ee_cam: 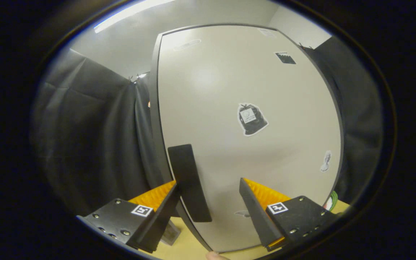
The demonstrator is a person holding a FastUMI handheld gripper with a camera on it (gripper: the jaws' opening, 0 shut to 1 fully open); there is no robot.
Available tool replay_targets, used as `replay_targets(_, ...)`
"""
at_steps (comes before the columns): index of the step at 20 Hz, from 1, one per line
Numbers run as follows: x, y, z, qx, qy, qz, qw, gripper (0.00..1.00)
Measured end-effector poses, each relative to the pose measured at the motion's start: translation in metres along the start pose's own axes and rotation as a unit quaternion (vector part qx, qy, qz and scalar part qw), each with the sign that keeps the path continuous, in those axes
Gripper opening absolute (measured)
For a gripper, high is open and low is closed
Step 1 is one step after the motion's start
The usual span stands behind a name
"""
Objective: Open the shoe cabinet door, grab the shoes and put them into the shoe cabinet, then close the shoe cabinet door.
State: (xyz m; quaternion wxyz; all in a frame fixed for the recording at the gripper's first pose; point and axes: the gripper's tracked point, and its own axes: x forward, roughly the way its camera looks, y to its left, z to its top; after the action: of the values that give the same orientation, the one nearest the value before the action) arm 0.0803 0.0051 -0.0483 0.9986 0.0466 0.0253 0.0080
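Pale cabinet door, dark handle, jaws apart

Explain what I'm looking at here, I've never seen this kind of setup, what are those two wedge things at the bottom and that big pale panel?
A person is holding a hand-held gripper, and the camera rides on it, looking forward along its two fingers; those are the wedges. The fingers are spread apart and hold nothing. The pale panel is the shoe cabinet door, standing closed or nearly so, with a few stickers on it. The dark flat bar at its edge, just ahead of the fingers, looks like the door's handle. A black cloth wall hangs behind, and the surface below is pale wood.
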Motion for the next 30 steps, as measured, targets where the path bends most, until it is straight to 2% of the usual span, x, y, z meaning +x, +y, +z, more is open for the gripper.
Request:
replay_targets(6, -0.039, -0.011, 0.024, 0.005, -0.019, -0.009, 1.0, 0.99)
replay_targets(12, -0.076, -0.055, 0.059, -0.003, -0.033, -0.015, 0.999, 0.99)
replay_targets(21, -0.118, -0.165, 0.131, -0.044, -0.052, -0.012, 0.998, 0.99)
replay_targets(26, -0.134, -0.225, 0.144, -0.062, -0.042, -0.002, 0.997, 0.99)
replay_targets(30, -0.139, -0.276, 0.145, -0.051, -0.025, -0.003, 0.998, 1.0)
